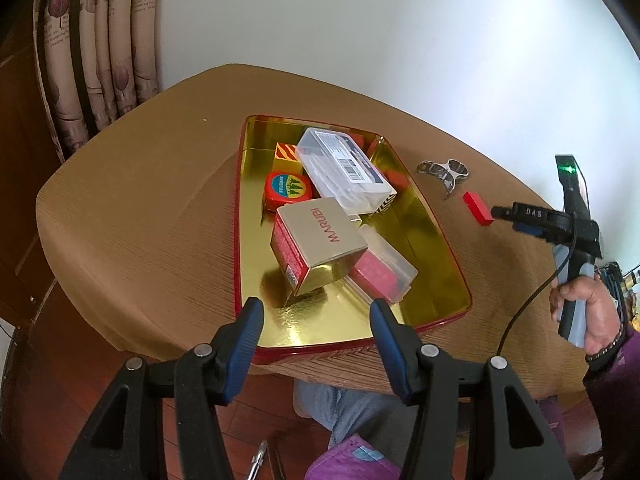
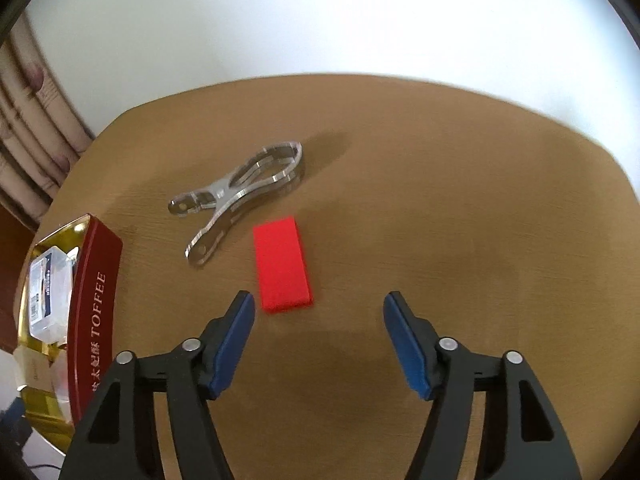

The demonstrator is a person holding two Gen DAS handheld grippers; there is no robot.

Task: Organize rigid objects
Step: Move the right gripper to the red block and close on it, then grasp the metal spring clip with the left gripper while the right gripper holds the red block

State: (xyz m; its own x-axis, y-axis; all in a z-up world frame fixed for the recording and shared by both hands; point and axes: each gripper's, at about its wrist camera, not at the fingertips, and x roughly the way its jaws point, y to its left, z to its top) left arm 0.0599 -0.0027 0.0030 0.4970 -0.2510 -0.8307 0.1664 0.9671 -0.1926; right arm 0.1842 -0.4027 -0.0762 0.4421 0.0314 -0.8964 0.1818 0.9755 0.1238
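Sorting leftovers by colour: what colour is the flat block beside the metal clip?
Bright red. The block shows best in the right wrist view, lying beside the clip.

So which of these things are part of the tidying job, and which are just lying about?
Job:
red block on the table
metal clip beside it
toffee tin, holding the Marubi box, clear case, round red tin
right gripper, open near the block

Lying about:
curtain
table

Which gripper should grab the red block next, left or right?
Right. The right gripper is open, with the red block lying flat on the table just ahead of its fingers. The left gripper, also open, hangs over the near rim of the tin, away from the block.
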